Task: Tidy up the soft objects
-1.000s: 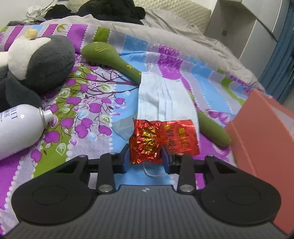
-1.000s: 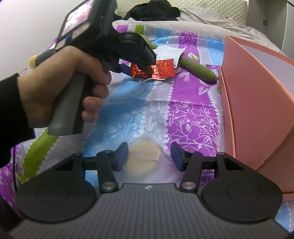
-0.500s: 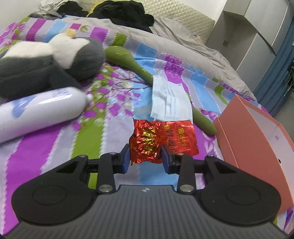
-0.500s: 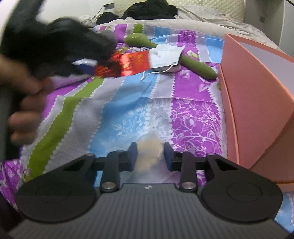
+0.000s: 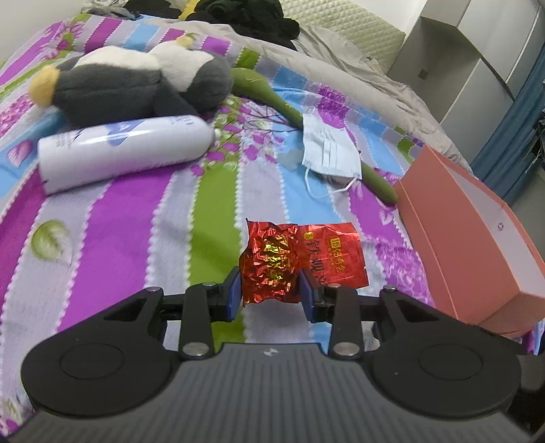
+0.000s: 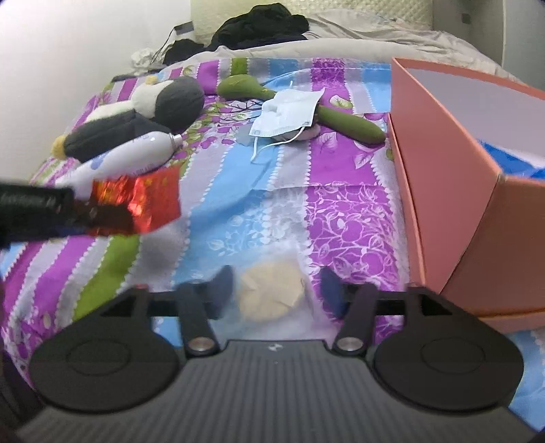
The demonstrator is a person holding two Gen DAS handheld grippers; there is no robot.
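Note:
My left gripper [image 5: 270, 294] is shut on a crinkled red foil packet [image 5: 299, 260], held above the striped bedspread; the same red foil packet [image 6: 136, 204] shows blurred at the left of the right wrist view. My right gripper [image 6: 277, 289] has its jaws opening, with a pale cream pad in clear wrap [image 6: 270, 293] lying between the blue pads, which stand apart from it. On the bed lie a plush penguin [image 5: 136, 81], a white bottle [image 5: 119, 150], a face mask [image 5: 330, 146] and a green soft stick [image 5: 272, 95].
A salmon-pink open box [image 5: 477, 238] stands at the right on the bed; in the right wrist view the pink box [image 6: 460, 177] holds something blue. Dark clothes [image 6: 259, 27] and a grey blanket lie at the bed's far end.
My left gripper carried the red packet back away from the mask, toward the near left. My right gripper pinched the cream pad and has now spread wide off it.

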